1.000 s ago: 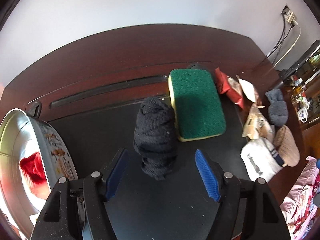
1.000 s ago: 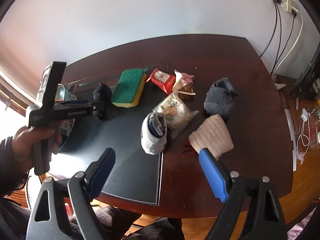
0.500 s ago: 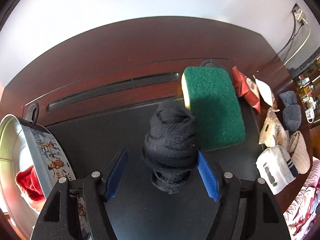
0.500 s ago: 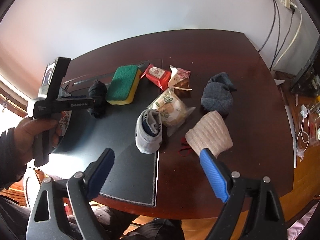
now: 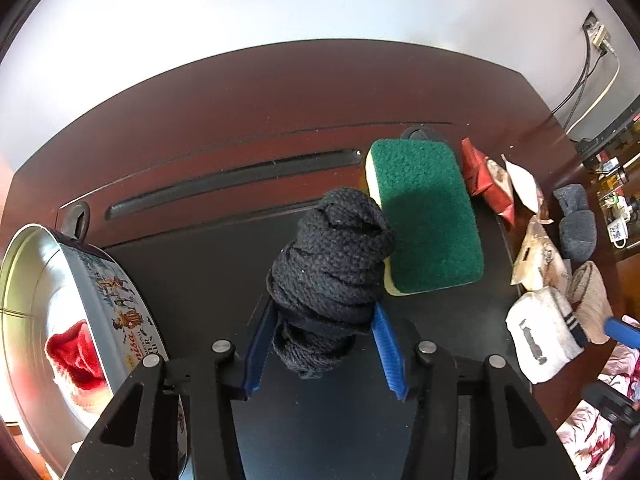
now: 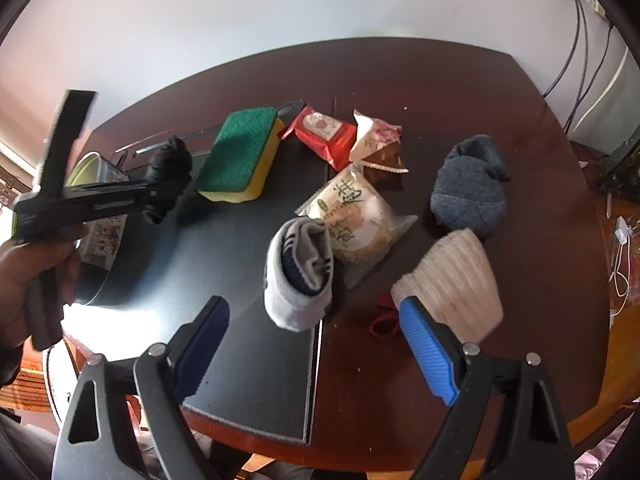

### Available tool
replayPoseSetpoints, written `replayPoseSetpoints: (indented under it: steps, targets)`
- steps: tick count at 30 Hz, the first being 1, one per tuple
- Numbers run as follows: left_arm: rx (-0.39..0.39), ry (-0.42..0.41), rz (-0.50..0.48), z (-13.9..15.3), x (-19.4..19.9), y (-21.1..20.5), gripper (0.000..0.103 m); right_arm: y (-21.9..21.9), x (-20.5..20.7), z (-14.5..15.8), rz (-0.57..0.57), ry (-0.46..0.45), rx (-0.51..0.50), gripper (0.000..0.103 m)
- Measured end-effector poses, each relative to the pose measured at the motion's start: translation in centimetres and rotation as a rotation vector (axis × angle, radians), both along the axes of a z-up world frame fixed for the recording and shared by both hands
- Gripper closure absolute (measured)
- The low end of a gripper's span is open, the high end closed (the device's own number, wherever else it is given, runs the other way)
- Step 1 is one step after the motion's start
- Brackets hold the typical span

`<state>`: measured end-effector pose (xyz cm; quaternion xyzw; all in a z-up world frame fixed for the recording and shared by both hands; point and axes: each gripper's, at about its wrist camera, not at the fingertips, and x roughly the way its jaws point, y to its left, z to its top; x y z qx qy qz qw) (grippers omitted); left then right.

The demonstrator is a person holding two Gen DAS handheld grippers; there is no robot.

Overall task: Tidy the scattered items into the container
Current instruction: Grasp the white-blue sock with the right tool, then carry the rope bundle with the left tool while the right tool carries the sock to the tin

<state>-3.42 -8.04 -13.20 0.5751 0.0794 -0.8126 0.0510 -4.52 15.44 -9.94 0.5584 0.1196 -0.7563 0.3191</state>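
at the centre of the left wrist view the left gripper point(image 5: 324, 344) was clamped on the black sock bundle point(image 5: 330, 264) — the tin point(image 5: 116, 300) lay at lower left, nearest this hand; the right gripper point(image 6: 320, 356) hung wide open, empty.

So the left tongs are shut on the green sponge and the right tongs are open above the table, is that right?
Not quite. The left tongs are shut on the black rolled sock, as the left wrist view shows; the green sponge lies beside it. The right tongs are open above the table.
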Motion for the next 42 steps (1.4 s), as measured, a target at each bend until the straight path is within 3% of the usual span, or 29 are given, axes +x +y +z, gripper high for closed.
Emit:
replayPoseSetpoints:
  steps: [7,11,17,20,27,42]
  targets:
    - [0.006,0.002,0.014,0.4,0.5,0.0,0.053,-2.1,-0.7,-1.9,0.023,0.001,0.044,0.019]
    - [0.023,-0.002,0.037,0.5,0.5,0.2,0.053,-3.0,-0.7,-2.8,0.043,0.006,0.082,0.039]
    - [0.049,0.009,0.047,1.7,1.1,0.0,0.053,-3.4,-0.7,-3.8,0.054,-0.011,0.101,0.044]
    - [0.061,0.017,0.047,2.2,1.2,-0.1,0.053,-3.6,-0.6,-4.0,0.067,-0.026,0.094,0.06]
    - [0.087,0.038,0.052,3.3,1.4,-0.3,0.053,-3.4,-0.4,-3.8,0.076,-0.056,0.054,0.063]
    - [0.085,0.095,0.044,6.7,3.1,-1.1,0.053,-3.6,-0.1,-1.2,0.074,-0.016,0.004,0.063]
